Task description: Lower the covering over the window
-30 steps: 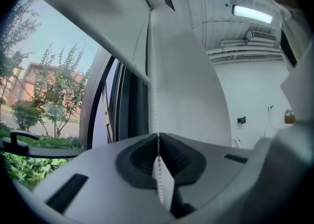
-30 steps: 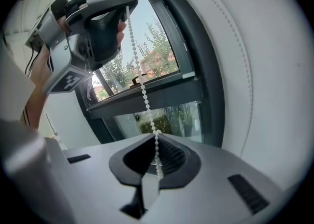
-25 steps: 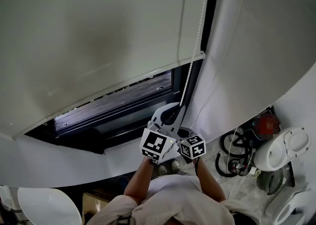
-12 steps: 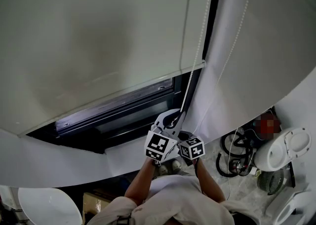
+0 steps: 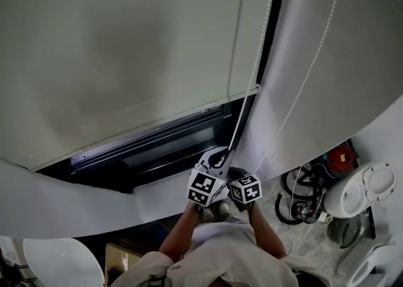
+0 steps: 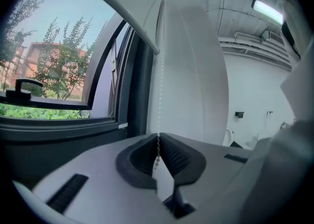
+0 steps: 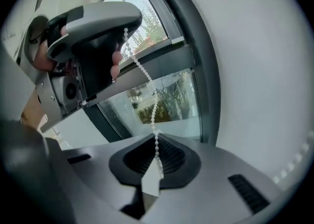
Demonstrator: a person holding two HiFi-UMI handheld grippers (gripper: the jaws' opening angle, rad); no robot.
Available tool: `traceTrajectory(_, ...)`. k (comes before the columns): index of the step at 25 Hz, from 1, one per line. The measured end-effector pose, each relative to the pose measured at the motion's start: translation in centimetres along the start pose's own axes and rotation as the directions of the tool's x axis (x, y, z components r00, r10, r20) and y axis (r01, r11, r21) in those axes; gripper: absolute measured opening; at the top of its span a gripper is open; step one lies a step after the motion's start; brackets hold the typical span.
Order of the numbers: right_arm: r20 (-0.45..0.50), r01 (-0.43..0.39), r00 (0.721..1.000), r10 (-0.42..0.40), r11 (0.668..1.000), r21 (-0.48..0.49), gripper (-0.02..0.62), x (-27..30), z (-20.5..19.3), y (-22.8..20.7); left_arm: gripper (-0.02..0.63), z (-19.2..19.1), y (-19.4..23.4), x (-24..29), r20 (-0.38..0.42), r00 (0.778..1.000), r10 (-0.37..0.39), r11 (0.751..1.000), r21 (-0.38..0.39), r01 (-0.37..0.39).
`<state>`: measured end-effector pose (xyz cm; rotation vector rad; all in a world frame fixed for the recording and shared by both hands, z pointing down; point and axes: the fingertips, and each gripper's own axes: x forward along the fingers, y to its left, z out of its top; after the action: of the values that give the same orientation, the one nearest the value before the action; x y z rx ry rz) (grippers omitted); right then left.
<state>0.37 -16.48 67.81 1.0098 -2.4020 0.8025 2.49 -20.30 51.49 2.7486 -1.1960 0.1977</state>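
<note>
1. White walls (image 5: 327, 90) curve around a dark-framed window (image 5: 164, 153). In the left gripper view, trees and a brick building show beyond the glass.
2. Roller blind (image 5: 126, 53): pale fabric covering most of the window. Its bottom rail (image 5: 157, 122) hangs short of the sill, leaving a dark strip of frame and glass uncovered beneath.
3. Person (image 5: 220, 254): light shirt, standing below the window's right corner with both forearms raised.
4. Toilet (image 5: 362, 194): white, on the floor at the right, near coiled black cables (image 5: 299, 201).
5. Left gripper (image 6: 158, 138): the upper of the pair, with its jaws closed together on the bead chain (image 5: 255, 68), which runs between the ribbed pads.
6. Right gripper (image 7: 156, 139): just below and beside the left one, with its jaws likewise pinched onto the same chain lower down.
7. Bead chain: white, descending along the blind's right edge into the left gripper, then on to the right gripper.
</note>
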Motion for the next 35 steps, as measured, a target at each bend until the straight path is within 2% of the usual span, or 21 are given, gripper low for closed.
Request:
traceTrajectory(6,0.040,0.003,0.999,-0.001,1.000,-0.031,0.009,-0.8,1.1,0.1,0.020,-3.1,0.2,0.5,-0.060,0.998,0.002,1.000,-0.026,-0.003)
traceTrajectory(11,0.112,0.009,0.994,0.002,0.995,-0.099,0.011,-2.3,3.5,0.9,0.020,-3.8,0.4,0.4,-0.065,0.998,0.004,0.999,-0.040,-0.007)
traceTrajectory(14,0.153,0.028,0.988,-0.001,0.984,-0.173,0.014,-3.3,5.2,1.6,0.020,-3.8,0.5,0.5,-0.073,0.997,-0.001,0.999,-0.034,-0.001)
traceTrajectory(17,0.183,0.080,0.983,-0.022,0.946,-0.314,0.023,-4.2,6.9,2.4,0.020,-3.9,0.5,0.5,-0.090,0.996,-0.007,1.000,-0.024,0.005)
traceTrajectory(20,0.149,0.108,0.988,-0.043,0.878,-0.466,0.112,-4.4,7.4,3.2,0.020,-3.5,0.1,0.4,-0.092,0.996,-0.017,1.000,-0.019,0.015)
traceTrajectory(22,0.119,0.118,0.991,-0.065,0.846,-0.521,0.119,-4.5,7.4,3.3,0.020,-3.5,-0.1,0.4,-0.087,0.996,-0.023,1.000,-0.021,0.021)
traceTrajectory(24,0.091,0.116,0.993,-0.079,0.839,-0.532,0.121,-4.9,7.3,3.4,0.021,-3.4,-0.4,0.2,-0.082,0.996,-0.040,0.998,-0.045,0.037)
traceTrajectory(29,0.057,0.115,0.993,-0.100,0.849,-0.515,0.119,-6.4,6.7,3.5,0.020,-3.3,-1.8,-0.1,-0.060,0.995,-0.075,0.995,-0.077,0.071)
traceTrajectory(33,0.074,0.162,0.987,-0.144,0.861,-0.482,0.110,-8.2,6.7,3.2,0.020,-3.4,-2.5,-0.5,-0.047,0.995,-0.086,0.992,-0.095,0.081)
traceTrajectory(35,0.096,0.195,0.981,-0.170,0.863,-0.467,0.132,-9.3,7.1,2.6,0.020,-3.4,-2.4,-0.8,-0.040,0.995,-0.087,0.991,-0.104,0.082)
